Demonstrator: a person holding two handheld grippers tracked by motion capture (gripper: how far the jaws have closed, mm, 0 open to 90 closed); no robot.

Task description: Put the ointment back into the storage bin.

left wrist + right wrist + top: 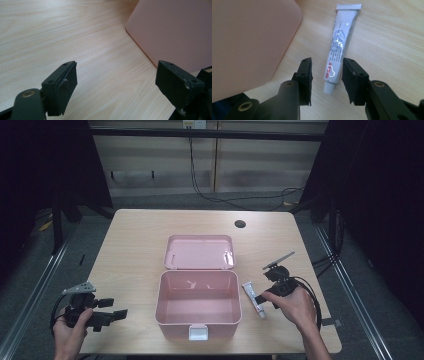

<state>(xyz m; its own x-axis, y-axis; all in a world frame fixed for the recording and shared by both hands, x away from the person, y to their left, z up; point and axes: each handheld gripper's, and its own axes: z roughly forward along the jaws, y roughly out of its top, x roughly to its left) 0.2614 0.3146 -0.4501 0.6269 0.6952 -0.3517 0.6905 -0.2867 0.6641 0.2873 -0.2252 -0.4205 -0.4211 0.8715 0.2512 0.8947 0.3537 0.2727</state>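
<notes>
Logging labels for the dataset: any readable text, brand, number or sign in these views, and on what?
"999": red print near the cap end of the white tube, seen between the right tongs; the red characters after it are too blurred to read.
Grey fine print along the tube's body: too small to read.
Pink box, its open lid, white latch, table: no text.

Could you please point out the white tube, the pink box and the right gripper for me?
white tube (339, 47): right gripper view, middle of its printed body.
pink box (198, 324): high view, front wall.
right gripper (326, 75): right gripper view, midway between its fingertips.
</notes>
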